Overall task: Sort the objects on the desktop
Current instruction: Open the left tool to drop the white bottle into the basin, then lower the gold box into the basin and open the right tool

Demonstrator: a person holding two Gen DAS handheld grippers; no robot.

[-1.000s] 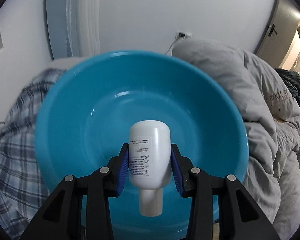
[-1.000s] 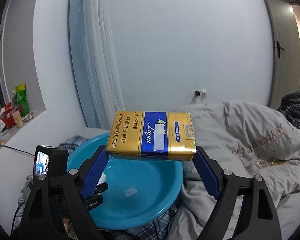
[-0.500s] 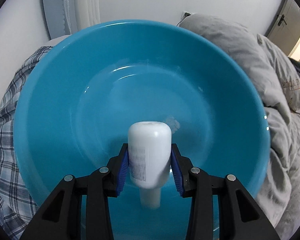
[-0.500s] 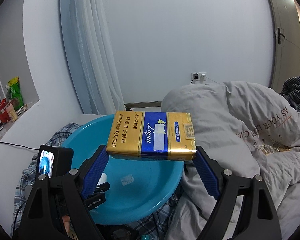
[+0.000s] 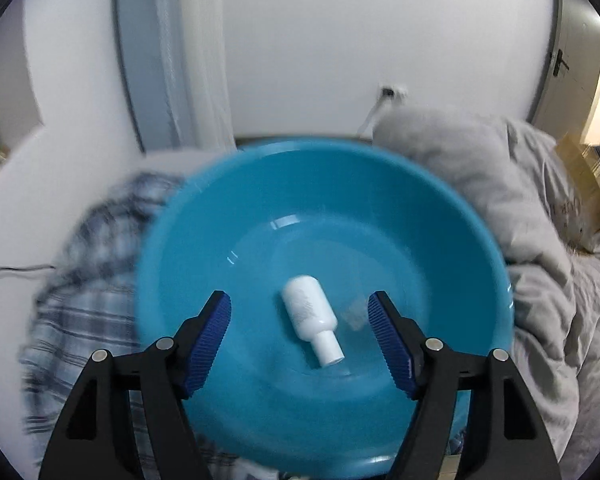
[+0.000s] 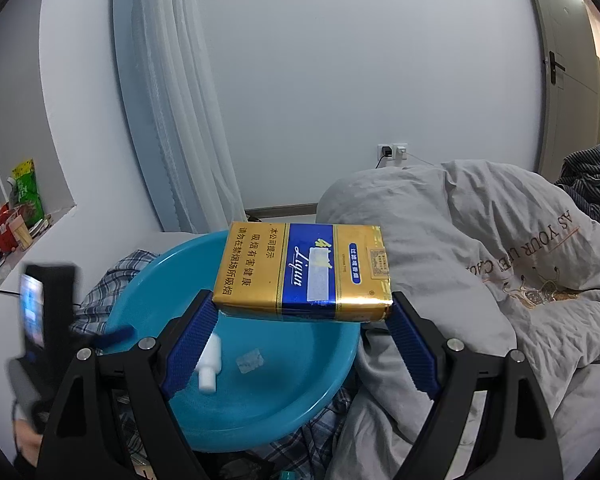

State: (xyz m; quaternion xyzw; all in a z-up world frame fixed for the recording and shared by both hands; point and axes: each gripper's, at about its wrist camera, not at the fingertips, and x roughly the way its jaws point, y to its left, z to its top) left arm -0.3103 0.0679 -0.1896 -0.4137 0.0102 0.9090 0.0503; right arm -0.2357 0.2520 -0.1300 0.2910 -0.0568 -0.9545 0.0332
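My left hand-held gripper (image 5: 299,322) is opening, nothing pinched; the white bottle (image 5: 311,320) lies loose in the blue basin (image 5: 440,216), cap toward me. My right hand-held gripper (image 6: 302,332) pinches the gold carton (image 6: 304,274) by its short ends, long axis crosswise, the basin below and left of it, so I judge right drops next.

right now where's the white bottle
The white bottle lies on its side on the floor of the blue basin, free between the opening jaws of the left gripper; in the right wrist view it shows low left.
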